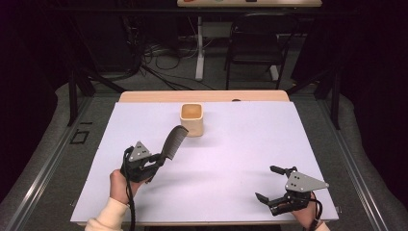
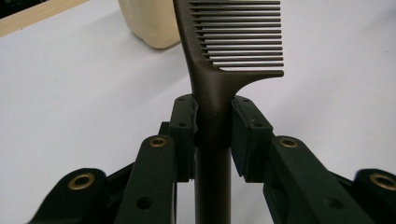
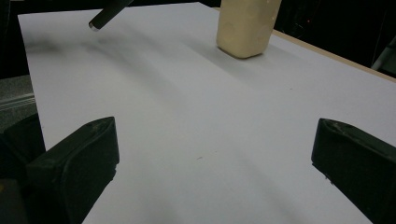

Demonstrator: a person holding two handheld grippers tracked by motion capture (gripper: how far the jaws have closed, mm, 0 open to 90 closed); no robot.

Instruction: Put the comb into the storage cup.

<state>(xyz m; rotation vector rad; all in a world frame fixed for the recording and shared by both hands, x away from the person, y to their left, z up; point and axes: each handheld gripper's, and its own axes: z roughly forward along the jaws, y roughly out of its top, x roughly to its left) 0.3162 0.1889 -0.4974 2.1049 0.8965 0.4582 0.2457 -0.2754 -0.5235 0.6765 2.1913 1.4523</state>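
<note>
Two grippers were in my hands at that moment, and only one of them carried anything. My left gripper (image 1: 159,160) had its jaws closed on the handle of the dark comb (image 1: 173,142), the pads pressing it from both sides. In the left gripper view the comb (image 2: 212,93) ran straight up between my fingers (image 2: 184,123), its handle passing down below the pads and its toothed part rising past the fingertips, teeth pointing off to one side. Seen from above, the comb slanted up and away from my fingertips toward the beige cup (image 1: 192,119), its far end close beside the cup's near wall; I could not tell whether the two touched. The comb was lifted off the white sheet (image 1: 231,154), held only by my left fingers.

My right gripper (image 1: 269,183) held nothing. Its jaws stood wide apart, one fingertip pointing forward and the other nearer to me, with bare sheet between them. In the right gripper view my two fingers (image 3: 79,158) sat at the lower corners with the white sheet (image 3: 201,140) spread between them. Well beyond those fingertips stood the cup (image 3: 245,28), upright on the sheet, and off to the other side the butt end of the comb's handle (image 3: 105,16) poked into view above the sheet. Both things lay well apart from my right fingers, while the cup stood near the tips of my left ones
</note>
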